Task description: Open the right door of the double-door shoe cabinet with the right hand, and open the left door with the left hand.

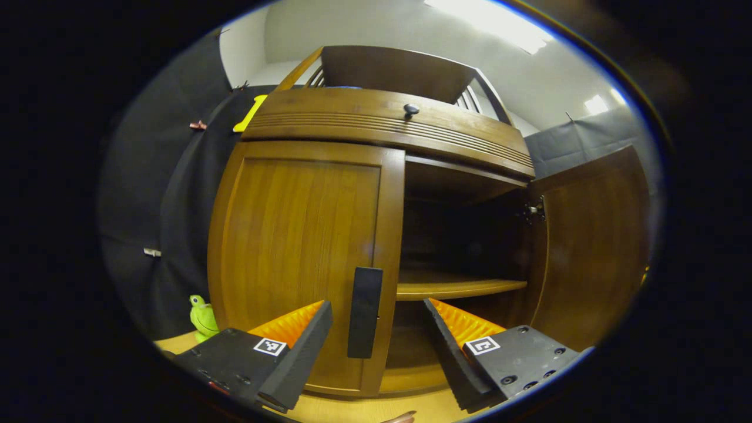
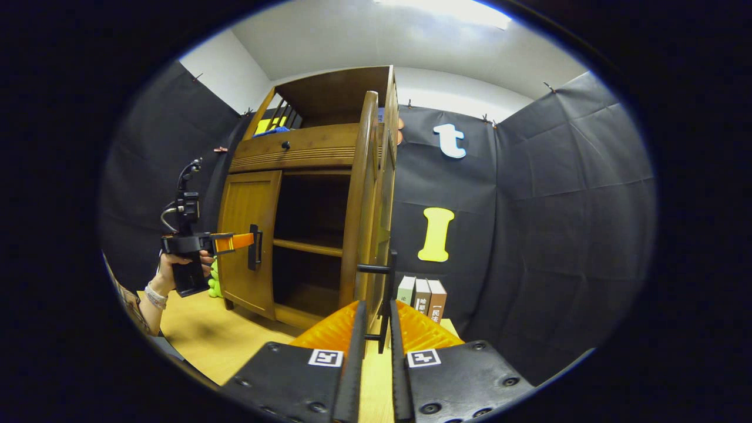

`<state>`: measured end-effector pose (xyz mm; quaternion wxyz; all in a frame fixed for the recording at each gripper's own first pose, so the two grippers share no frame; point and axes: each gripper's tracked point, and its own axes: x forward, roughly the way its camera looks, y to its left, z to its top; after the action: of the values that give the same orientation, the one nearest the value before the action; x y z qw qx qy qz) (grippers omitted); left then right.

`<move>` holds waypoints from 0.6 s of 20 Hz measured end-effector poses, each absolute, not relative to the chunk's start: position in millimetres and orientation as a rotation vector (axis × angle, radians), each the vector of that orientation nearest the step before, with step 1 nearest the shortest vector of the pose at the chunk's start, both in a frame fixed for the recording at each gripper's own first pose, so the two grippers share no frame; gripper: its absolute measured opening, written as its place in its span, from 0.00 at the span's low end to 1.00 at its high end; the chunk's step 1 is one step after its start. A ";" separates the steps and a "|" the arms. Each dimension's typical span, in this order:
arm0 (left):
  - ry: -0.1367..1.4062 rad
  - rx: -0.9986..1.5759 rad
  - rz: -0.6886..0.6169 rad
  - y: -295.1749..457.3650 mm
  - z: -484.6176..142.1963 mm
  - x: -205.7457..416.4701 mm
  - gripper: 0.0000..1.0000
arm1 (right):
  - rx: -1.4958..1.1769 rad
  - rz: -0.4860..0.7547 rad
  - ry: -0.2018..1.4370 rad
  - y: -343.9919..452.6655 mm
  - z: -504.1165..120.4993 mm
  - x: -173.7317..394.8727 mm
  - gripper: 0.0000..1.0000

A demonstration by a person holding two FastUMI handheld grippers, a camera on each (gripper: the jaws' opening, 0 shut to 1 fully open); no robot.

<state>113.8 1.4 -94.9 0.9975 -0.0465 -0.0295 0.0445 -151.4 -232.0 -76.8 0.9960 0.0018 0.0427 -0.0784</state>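
Left gripper [image 1: 376,341] open around the left door's handle [image 1: 364,311]; right gripper [image 2: 376,346] clamps the right handle [image 2: 385,305]. Closing off-centre risks slipping off.

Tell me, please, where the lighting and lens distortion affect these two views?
Left gripper view: a ceiling light blows out to white, the cabinet bows outward from the fisheye, and its open interior sits in deep shadow. Right gripper view: another washed-out ceiling glare, and the open right door curves edge-on.
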 end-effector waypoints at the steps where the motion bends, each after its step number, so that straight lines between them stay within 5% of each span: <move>1: -0.068 -0.095 0.116 8.7 -94.1 116.6 0.92 | -0.012 -0.162 0.075 -232.2 -73.9 -154.9 0.29; 2: -0.071 -0.091 0.138 14.9 -94.3 123.0 0.90 | -0.031 -0.166 0.053 -232.7 -69.7 -159.4 0.34; 6: -0.076 -0.085 0.166 23.3 -100.1 143.1 0.85 | -0.059 -0.173 0.005 -231.5 -61.3 -164.4 0.94; 12: -0.071 -0.066 0.109 8.6 -98.5 146.6 0.85 | -0.062 -0.197 0.013 -241.6 -69.4 -157.5 0.91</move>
<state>146.6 8.6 -98.5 0.9973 -0.0329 -0.0354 0.0545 -157.5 -241.6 -69.4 0.9946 -0.0311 0.0066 -0.0984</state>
